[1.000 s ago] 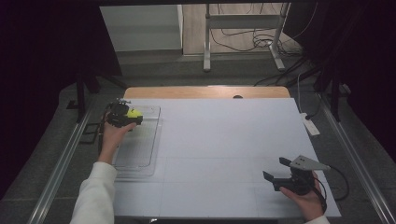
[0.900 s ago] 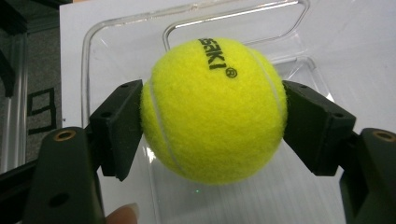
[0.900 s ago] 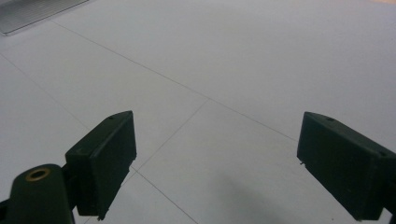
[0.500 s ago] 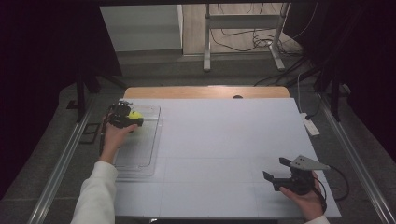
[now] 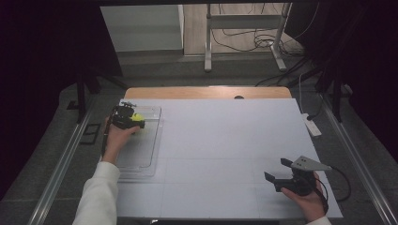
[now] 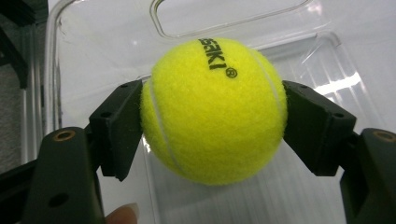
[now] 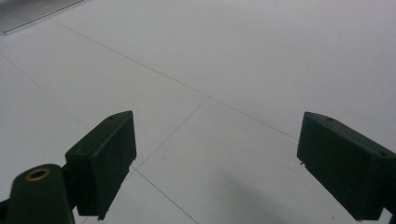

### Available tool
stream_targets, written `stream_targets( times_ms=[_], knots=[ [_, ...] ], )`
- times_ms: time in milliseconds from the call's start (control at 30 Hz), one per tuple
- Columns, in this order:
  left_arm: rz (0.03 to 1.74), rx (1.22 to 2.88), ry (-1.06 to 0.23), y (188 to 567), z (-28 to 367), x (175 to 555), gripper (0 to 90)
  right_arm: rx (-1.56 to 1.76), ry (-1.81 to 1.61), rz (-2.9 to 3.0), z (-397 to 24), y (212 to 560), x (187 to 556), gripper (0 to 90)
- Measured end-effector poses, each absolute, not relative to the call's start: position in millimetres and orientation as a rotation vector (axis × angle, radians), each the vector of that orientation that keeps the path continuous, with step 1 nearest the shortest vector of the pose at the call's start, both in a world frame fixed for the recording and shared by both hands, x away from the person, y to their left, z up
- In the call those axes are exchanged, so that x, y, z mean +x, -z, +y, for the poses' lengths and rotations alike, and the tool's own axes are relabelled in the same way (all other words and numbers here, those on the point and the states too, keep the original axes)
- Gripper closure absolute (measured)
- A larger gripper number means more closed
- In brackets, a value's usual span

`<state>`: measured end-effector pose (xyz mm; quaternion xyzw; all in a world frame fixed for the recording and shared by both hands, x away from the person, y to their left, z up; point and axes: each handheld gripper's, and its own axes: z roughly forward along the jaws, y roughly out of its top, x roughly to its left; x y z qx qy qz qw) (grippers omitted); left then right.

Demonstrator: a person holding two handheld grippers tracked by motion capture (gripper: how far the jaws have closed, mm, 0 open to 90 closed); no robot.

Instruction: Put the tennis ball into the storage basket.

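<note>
Clear tray (image 5: 141, 154) at table's left, left gripper (image 5: 133, 118) above its far end, jaws clamped on yellow tennis ball (image 6: 215, 109). Right gripper (image 5: 278, 172) low near right, jaws apart, nothing between.

A lab: white-topped table (image 5: 225, 140), dark curtains (image 5: 42, 70) (floor cables (image 5: 244, 40) behind).

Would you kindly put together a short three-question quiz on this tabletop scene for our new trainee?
1. True or false: the left tool is shut on the tennis ball.
2. What lies under the ball? A) a metal bowl B) a clear plastic tray C) a cardboard box
3. How do the right tool's jaws stand?

Key
1. True: both pads press on the ball's sides.
2. B: the clear plastic tray at the table's left.
3. The right tool is open, with nothing between its jaws, above the white table.
</note>
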<state>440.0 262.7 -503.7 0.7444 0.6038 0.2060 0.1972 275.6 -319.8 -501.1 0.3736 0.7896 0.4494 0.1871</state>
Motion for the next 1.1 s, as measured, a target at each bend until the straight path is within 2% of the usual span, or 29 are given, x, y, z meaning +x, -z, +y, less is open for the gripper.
stream_targets(
  times_ms=[533, 833, 1100],
  knots=[
    [1.693, 2.107, -0.598, 505, 259, 441, 25.2, 1.052, -1.261, 2.223, -320, 501, 276, 12.3],
    [1.661, 2.054, -0.608, 497, 259, 438, 15.6, 1.052, -1.259, 2.224, -320, 501, 276, 12.3],
    [1.642, 2.016, -0.611, 490, 262, 433, 13.8, 1.052, -1.259, 2.225, -320, 502, 276, 12.3]
  ],
)
